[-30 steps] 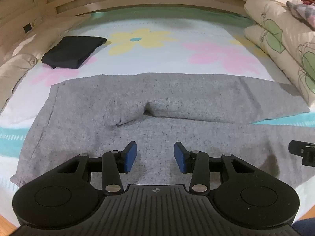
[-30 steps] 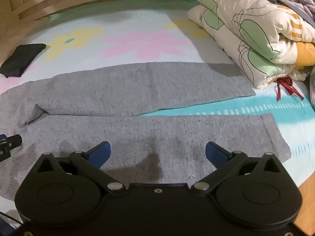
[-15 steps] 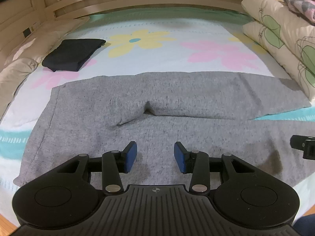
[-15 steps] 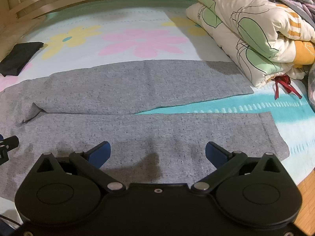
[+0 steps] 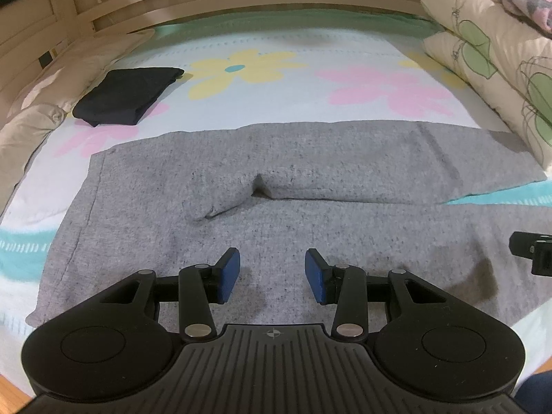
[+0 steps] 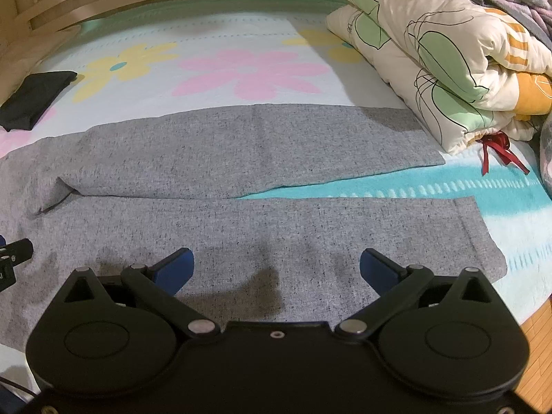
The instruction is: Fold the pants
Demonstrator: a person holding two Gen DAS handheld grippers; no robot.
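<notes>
**Colours and prints as I see them**

The pants (image 5: 310, 214) I'm working over are heather grey, flecked with darker specks; the bedsheet (image 5: 310, 48) under them is white with big yellow and pink flowers, one yellow bloom with a teal centre, plus turquoise bands dashed in white; at ten o'clock in my left view sits a plain black folded garment (image 5: 127, 95); at two o'clock in my right view the quilt (image 6: 431, 51) is cream with green leaves outlined in black and orange patches, with a dark red ribbon (image 6: 496, 151); my left gripper (image 5: 272, 276) and right gripper (image 6: 276, 269) are black with blue pads.
</notes>
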